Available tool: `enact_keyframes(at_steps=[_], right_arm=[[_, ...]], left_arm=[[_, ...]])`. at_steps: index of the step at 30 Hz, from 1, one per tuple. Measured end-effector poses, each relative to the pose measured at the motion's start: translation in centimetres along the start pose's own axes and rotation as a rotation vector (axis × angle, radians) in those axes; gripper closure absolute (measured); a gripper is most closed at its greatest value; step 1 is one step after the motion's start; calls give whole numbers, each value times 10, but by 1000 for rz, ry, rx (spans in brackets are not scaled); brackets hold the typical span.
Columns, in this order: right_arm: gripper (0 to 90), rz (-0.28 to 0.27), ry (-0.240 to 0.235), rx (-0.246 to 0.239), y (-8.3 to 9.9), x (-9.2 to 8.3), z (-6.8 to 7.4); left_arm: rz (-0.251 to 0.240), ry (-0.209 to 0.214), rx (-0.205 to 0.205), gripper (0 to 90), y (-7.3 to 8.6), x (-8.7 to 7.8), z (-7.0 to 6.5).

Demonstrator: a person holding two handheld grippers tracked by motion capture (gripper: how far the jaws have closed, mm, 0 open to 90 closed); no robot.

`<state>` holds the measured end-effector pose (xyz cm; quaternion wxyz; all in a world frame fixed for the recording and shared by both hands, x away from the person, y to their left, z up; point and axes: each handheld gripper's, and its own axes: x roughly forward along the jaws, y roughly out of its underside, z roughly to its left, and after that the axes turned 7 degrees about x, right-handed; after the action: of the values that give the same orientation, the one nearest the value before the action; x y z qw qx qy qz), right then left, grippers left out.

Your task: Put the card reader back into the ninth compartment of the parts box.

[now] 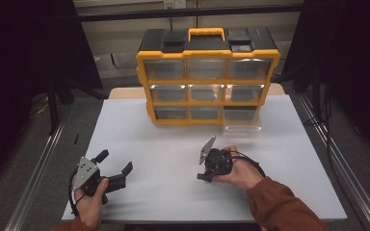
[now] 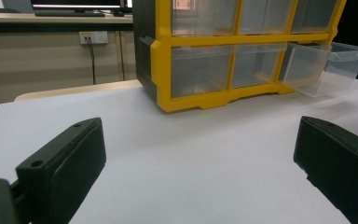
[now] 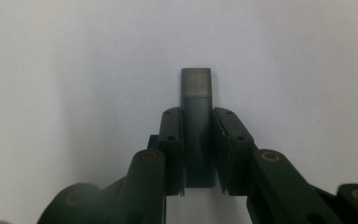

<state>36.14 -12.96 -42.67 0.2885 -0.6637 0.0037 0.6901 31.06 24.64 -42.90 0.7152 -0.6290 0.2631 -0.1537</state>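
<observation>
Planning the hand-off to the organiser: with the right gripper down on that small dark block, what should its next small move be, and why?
Probably lift it straight up. The right gripper has its pads against both sides of the small dark block, which lies on the white table, and the bottom-right drawer of the yellow organiser stands pulled out.

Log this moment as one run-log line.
left hand-held gripper: open, empty | right hand-held gripper: shut on dark flat block on white table | organizer: bottom-right drawer pulled out

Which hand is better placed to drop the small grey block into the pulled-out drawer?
Right. Its tool is clamped on the grey block and is nearer the open drawer; the left tool is open and empty.
</observation>
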Motion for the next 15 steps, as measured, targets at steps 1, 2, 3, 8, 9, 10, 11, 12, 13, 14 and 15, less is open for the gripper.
enact_keyframes(at_steps=[1, 2, 3, 8, 9, 10, 11, 12, 13, 14, 15], right_arm=[[739, -1, 3, -2, 0, 0, 0], [739, 1, 4, 0, 0, 0, 1], [739, 0, 5, -4, 0, 0, 1], [739, -6, -1, 4, 0, -1, 0], [739, -8, -3, 8, 1, -1, -1], [739, -11, -3, 10, 1, -1, -1], [739, -14, -8, 14, 1, -1, -2], [739, -15, -10, 18, 2, -1, -2], [739, -16, -9, 21, 2, -1, -1], [739, -18, -8, 20, 2, -1, -1], [739, -19, -6, 19, 2, -1, -1]], left_arm=[[2, 1, 3, 22, 0, 0, 0], [0, 0, 0, 22, 0, 0, 0], [2, 3, 6, 22, 0, 0, 0], [4, 4, 8, 22, 0, 0, 1], [4, 5, 9, 22, 0, 0, 1], [2, 5, 7, 22, 0, 0, 0], [1, 5, 6, 22, 0, 0, 0], [1, 5, 6, 22, 0, 0, 0], [-1, 2, 0, 22, 0, 0, 0], [-3, 2, 0, 23, 0, 0, 0], [-5, 4, -3, 22, 0, 0, 0]])
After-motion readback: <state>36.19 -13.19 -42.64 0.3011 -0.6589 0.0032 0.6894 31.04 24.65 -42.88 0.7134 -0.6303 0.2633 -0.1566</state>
